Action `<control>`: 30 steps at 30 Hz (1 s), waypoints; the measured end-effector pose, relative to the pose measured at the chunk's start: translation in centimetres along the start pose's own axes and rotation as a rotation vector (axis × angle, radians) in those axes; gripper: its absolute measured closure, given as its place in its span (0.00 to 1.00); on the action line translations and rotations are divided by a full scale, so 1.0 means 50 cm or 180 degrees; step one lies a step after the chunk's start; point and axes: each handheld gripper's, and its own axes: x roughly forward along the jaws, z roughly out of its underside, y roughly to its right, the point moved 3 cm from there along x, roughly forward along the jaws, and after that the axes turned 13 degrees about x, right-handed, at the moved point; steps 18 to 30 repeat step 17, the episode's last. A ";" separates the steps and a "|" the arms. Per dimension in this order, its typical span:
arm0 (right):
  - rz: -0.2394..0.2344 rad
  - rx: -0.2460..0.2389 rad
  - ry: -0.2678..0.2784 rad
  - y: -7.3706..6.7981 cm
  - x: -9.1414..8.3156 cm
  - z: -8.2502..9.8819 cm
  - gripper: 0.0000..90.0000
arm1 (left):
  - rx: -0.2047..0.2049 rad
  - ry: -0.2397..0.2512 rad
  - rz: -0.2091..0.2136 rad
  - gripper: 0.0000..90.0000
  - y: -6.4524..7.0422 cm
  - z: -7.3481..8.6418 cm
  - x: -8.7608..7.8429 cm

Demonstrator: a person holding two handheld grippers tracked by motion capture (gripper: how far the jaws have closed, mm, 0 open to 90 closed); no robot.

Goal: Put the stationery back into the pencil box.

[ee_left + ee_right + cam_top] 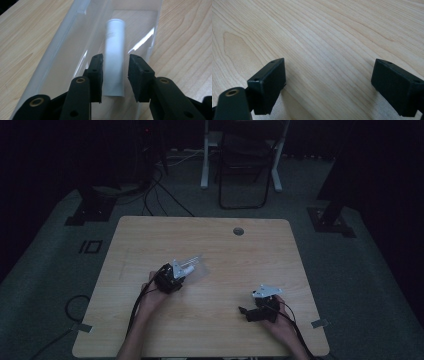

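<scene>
A white tube [114, 37] lies lengthwise inside a clear plastic tray [62, 45] on the wooden table [210, 235]. My left gripper [115, 61] reaches into the tray with a jaw on either side of the tube's near half. A thin gap shows at the right pad, so the jaws stand open around it. In the high view the left gripper [186, 269] is at the table's middle, pointing right at the tray [199, 266]. My right gripper [245, 312] rests near the front right, pointing left. Its jaws [329, 72] are wide open over bare wood.
A round cable hole [238, 231] sits near the table's far edge. Beyond the table stand a dark chair [245, 170] and a white frame leg [205, 155], with cables on the floor. The room is dim.
</scene>
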 end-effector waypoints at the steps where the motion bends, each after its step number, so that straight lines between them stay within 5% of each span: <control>1: 0.0000 0.0000 0.0000 0.000 0.000 0.000 0.14 | -0.0003 0.0026 -0.0002 0.71 0.002 -0.001 -0.003; 6: 0.0000 0.0000 0.0001 0.000 0.000 0.000 0.14 | -0.0049 0.0168 0.0019 0.69 0.017 -0.006 -0.022; 11: 0.0000 0.0000 0.0000 0.000 0.000 0.000 0.14 | -0.0136 0.0330 0.0181 0.65 0.040 -0.006 -0.033; 17: -0.0001 0.0000 0.0002 0.000 0.000 0.000 0.14 | -0.0222 0.0387 0.0290 0.63 0.050 0.001 -0.039; 30: -0.0001 0.0000 0.0002 0.000 0.000 0.000 0.14 | -0.0222 0.0387 0.0290 0.63 0.050 0.001 -0.039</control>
